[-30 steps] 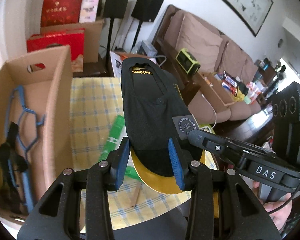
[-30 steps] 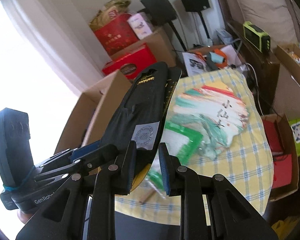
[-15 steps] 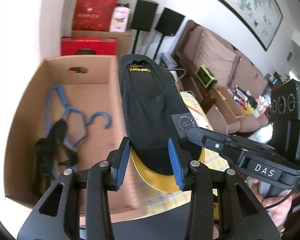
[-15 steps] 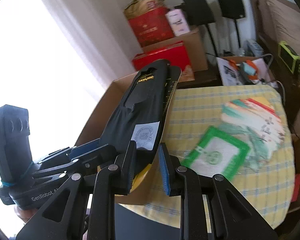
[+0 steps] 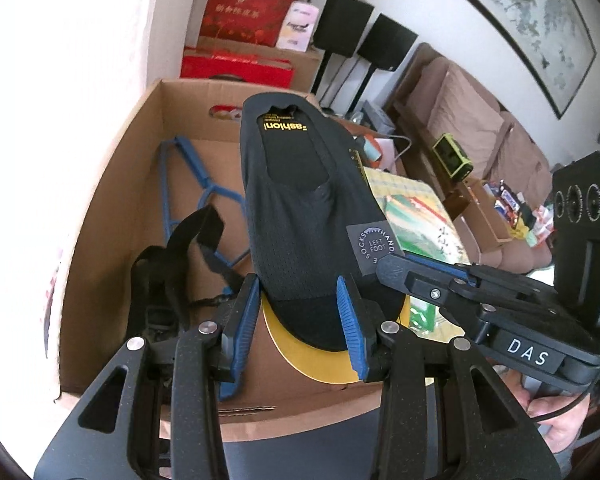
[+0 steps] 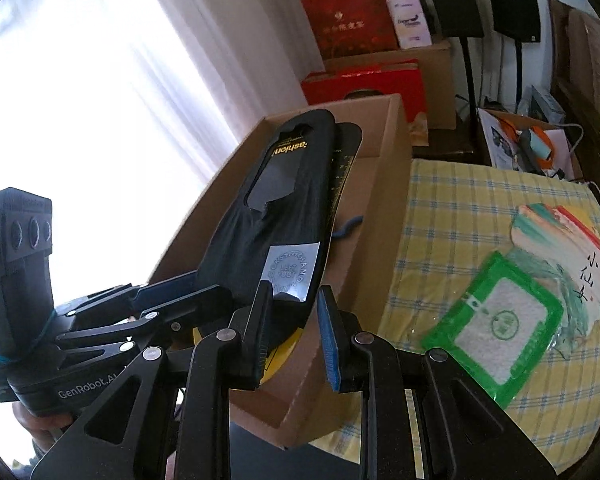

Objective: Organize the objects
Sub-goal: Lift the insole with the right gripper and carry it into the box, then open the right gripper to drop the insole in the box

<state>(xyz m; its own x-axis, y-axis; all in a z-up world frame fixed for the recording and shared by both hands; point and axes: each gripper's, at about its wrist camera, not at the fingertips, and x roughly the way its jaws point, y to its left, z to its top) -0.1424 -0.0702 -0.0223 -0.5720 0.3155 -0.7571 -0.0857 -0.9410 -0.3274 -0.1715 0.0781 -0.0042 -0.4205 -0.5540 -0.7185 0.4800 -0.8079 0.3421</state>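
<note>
Two hand-held grippers hold one thing between them: a black mesh sock stretched over a flat foot-shaped card with a yellow underside point(image 5: 300, 216). The left hand-held gripper point(image 5: 302, 326) has its blue ribbed pads pinching the rounded toe end of the card from both sides. The right hand-held gripper point(image 6: 293, 332) comes in from the side and is closed on the card's edge just beside a grey square label point(image 6: 290, 270) printed "LEFT FOOT". In the left wrist view that same gripper reaches in from the right, its black fingers point(image 5: 396, 270) pressing on the label's corner, with a bare hand point(image 5: 560, 428) below its body.

The sock card runs forward and upward from both grippers, its heel end with yellow lettering farthest away. Ahead of and below the left gripper stands an open brown cardboard box point(image 5: 140, 152), and the card hangs over its near right part. Inside the box, to the left of the card, lie a blue plastic clothes hanger point(image 5: 188, 172) and a black strap point(image 5: 168, 264).

To the right of the right gripper, a desk covered with a yellow checked cloth point(image 6: 452, 208) carries a green-framed clear packet point(image 6: 500, 320) overlapping a colourful paper fan point(image 6: 568, 240).
</note>
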